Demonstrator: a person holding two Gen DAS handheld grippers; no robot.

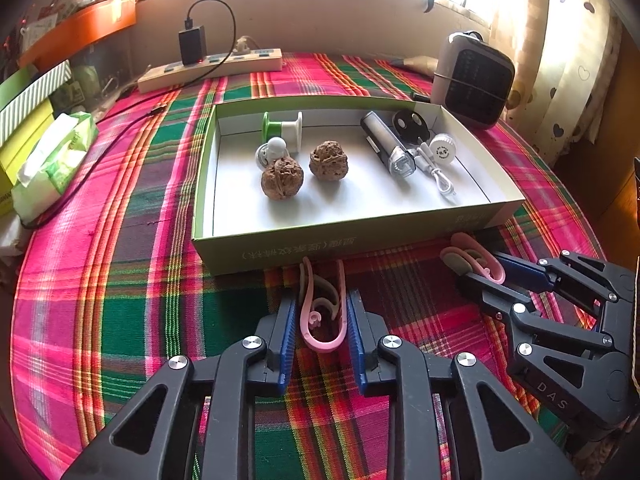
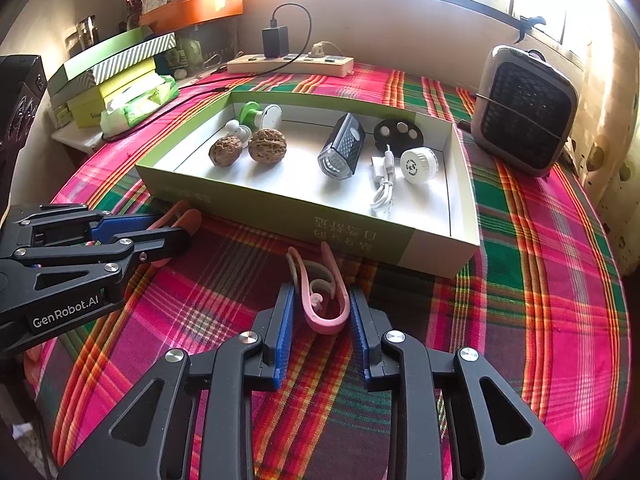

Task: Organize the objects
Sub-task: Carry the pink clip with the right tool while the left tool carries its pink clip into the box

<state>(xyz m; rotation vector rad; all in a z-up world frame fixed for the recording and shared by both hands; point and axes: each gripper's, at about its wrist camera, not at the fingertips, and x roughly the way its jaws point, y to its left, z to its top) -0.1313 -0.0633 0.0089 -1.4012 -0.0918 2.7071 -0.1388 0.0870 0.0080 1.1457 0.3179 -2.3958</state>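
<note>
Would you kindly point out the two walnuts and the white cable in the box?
Left walnut (image 1: 282, 179), left wrist view, middle of its shell.
Right walnut (image 1: 329, 160), left wrist view, middle of its shell.
White cable (image 2: 382, 192), right wrist view, its coiled middle.

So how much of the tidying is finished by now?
Mostly done: two walnuts, a light and a cable already lie in the box. In hand: the left claw and right claw each grip a pink clip. Left: putting both inside.

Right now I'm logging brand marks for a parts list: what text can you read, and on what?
"GenRobot.AI": left gripper body.
"DAS": right gripper body.
Printed characters on the green box front wall: upside down, unreadable.
Markings on the white round cap: too small.
</note>
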